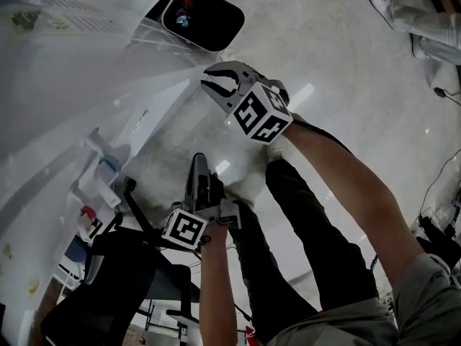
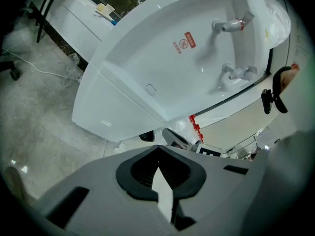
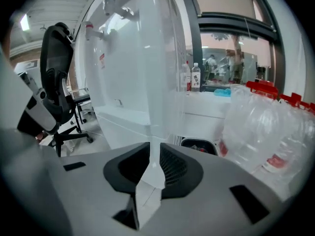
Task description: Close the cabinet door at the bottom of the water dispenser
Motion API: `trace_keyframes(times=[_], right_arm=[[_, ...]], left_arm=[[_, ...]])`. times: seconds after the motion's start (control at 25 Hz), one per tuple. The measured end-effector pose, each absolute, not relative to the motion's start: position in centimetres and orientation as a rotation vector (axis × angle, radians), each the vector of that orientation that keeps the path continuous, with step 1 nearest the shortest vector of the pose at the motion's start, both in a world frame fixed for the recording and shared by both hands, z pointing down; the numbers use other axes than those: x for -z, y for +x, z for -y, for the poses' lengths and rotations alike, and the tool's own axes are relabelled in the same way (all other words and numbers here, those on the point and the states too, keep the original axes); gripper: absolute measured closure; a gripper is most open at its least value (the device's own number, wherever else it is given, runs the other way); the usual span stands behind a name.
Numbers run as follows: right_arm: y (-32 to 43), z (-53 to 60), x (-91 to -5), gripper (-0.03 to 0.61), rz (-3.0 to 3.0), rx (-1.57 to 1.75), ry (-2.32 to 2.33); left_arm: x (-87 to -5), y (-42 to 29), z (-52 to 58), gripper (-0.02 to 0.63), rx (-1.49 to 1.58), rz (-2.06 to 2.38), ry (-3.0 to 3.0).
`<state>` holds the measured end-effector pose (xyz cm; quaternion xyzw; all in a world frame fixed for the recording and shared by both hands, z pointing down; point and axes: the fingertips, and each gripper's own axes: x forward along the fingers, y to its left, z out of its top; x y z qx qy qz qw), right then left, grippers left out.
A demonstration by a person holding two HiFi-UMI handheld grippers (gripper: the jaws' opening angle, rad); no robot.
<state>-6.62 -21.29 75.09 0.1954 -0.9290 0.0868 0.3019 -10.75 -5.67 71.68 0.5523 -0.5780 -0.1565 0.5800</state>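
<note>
The white water dispenser (image 1: 137, 125) stands at the left, its red and blue taps (image 1: 97, 193) toward me. In the left gripper view the dispenser (image 2: 162, 58) fills the middle, with the lower cabinet front (image 2: 110, 107) beneath it. In the right gripper view the thin white cabinet door (image 3: 155, 82) runs edge-on straight into my right gripper (image 3: 155, 154), and the pads lie against both of its faces. From above, that right gripper (image 1: 216, 83) sits at the door's free edge. My left gripper (image 1: 198, 163) hangs lower, shut and empty; its jaws (image 2: 158, 170) point at the dispenser from some way off.
A black office chair (image 1: 108, 287) stands at the lower left, beside the dispenser. A waste bin with a dark liner (image 1: 202, 16) is behind the door. A clear plastic bag (image 3: 266, 127) lies to the right. My legs (image 1: 302, 229) are below; another person's shoes (image 1: 421, 27) are at the top right.
</note>
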Motion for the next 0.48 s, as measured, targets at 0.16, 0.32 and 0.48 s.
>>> trace_keyframes(times=[0.16,0.32,0.48], right_arm=[[-5.5,19.4,-72.5,0.533,2.498,-0.232,0.594],[-5.2,17.0,-69.7,0.549,2.516,-0.228,0.634],[-4.7,14.6,-66.0,0.565,2.551,-0.257,0.671]], left_arm=[[-69.7,-10.4,5.4,0.606,0.33,1.336,1.343],[-67.4,-10.6,4.7,0.606,0.333,1.31,1.37],[-64.4,-10.3,3.5,0.606,0.304,1.305,1.409]])
